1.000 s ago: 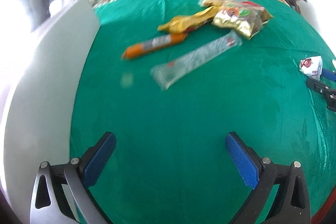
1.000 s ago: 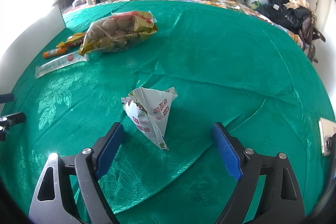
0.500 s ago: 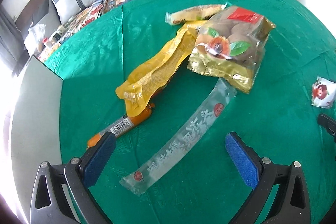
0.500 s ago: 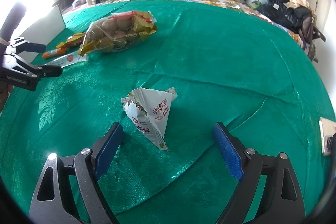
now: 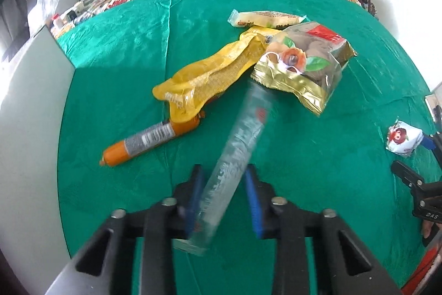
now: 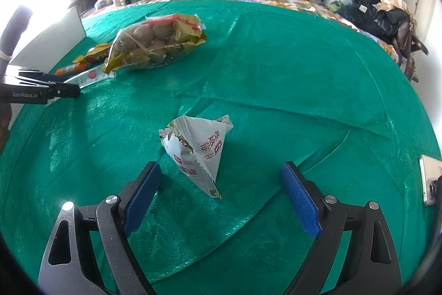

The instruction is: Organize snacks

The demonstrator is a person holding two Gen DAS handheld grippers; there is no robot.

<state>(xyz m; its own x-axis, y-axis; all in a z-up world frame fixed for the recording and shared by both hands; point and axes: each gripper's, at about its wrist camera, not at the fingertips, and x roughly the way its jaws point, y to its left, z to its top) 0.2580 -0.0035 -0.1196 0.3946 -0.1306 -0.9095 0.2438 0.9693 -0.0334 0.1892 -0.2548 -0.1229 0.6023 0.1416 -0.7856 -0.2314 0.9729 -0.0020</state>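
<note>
Snacks are mostly piled just ahead of your left gripper (image 5: 223,192), whose jaws have just been closing and now pinch the near end of the long clear packet (image 5: 234,154). The packet runs forward toward the gold bag (image 5: 301,68), with the yellow wrapper (image 5: 210,79) and orange sausage (image 5: 146,141) off to its left. Your right gripper (image 6: 221,198) sits spread wide over the green cloth (image 6: 276,73), touching nothing, with the white triangle packet (image 6: 199,148) lying just ahead, between the blue pads (image 6: 299,198).
</note>
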